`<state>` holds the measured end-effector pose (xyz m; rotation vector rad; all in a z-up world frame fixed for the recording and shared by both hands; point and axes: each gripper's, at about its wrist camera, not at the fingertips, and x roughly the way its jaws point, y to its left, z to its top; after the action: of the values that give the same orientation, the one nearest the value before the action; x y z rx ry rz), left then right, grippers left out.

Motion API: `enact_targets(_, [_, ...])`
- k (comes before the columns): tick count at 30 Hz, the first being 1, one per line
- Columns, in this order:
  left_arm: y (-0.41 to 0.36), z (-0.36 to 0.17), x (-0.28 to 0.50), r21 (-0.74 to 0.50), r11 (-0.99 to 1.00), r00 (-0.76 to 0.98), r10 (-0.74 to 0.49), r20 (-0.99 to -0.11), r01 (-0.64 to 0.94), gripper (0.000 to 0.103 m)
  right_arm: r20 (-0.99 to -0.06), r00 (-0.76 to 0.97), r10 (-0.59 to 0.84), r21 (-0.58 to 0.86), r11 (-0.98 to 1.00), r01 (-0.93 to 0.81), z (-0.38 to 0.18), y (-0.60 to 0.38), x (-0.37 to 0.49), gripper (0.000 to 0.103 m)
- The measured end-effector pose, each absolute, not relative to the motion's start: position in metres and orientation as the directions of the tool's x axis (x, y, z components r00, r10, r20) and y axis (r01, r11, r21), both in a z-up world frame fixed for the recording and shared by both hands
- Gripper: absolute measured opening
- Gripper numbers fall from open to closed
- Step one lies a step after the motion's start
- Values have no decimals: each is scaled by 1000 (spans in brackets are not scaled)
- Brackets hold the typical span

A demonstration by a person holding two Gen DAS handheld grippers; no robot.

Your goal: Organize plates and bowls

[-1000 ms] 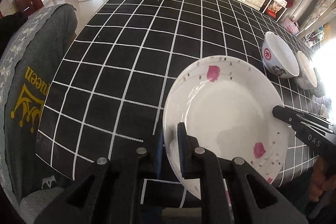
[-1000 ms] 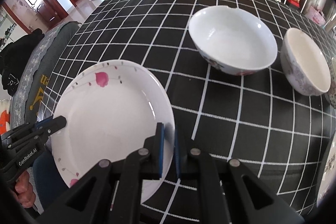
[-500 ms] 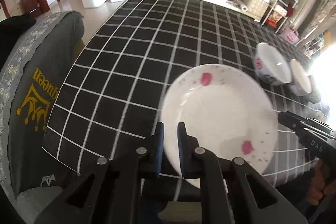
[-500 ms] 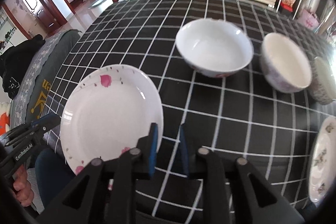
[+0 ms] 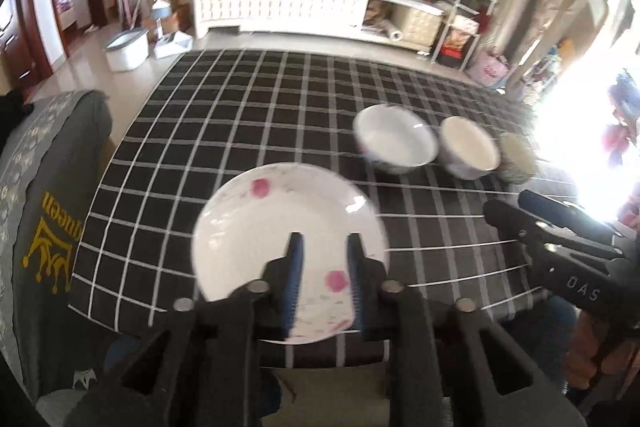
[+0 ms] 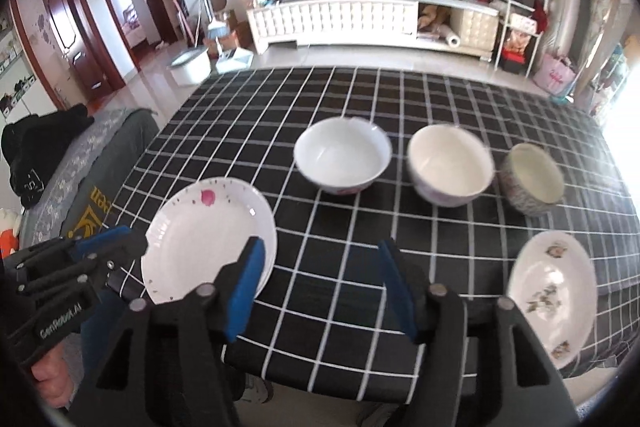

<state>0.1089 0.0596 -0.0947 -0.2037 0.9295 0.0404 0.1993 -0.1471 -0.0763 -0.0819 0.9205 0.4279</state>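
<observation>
A white plate with pink flowers [image 5: 280, 227] [image 6: 204, 239] lies on the black checked tablecloth [image 6: 344, 239] near its front left corner. My left gripper [image 5: 325, 267] [image 6: 120, 245] hovers above the plate's near rim. Its jaws are opening, and nothing is pinched between them. My right gripper [image 6: 322, 267] [image 5: 506, 203] hangs over the cloth just right of the plate, its jaws opening wide and empty. Behind stand a white bowl [image 6: 342, 155], a second white bowl [image 6: 450, 169] and a small patterned bowl [image 6: 532, 177]. Another flowered plate [image 6: 552, 291] lies at the front right.
A grey cushioned seat with yellow lettering [image 5: 48, 227] stands against the table's left side. The table's front edge [image 6: 360, 383] runs just below the grippers. A hand [image 6: 52, 387] holds the left gripper. A white cabinet [image 6: 340, 19] lines the far wall.
Both grippers were shut on the pink-flowered plate's rim. They have let go, opened, and risen back toward me. The plate stays on the cloth.
</observation>
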Motion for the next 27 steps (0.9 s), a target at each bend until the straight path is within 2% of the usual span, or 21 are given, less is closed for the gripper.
enact_targets(8, [11, -67, 116, -153, 988, 637, -102, -764, -25, 26, -756, 569, 325, 153, 932, -329, -54, -191, 190, 67])
enact_targets(11, [-9, -59, 120, -152, 988, 645, -121, -755, 7, 35, -751, 585, 307, 156, 943, -296, -49, -212, 190, 67])
enact_targets(27, [-122, -71, 156, -154, 977, 587, -213, -781, 149, 35, -764, 599, 239, 177, 971, -161, -57, -319, 191, 67])
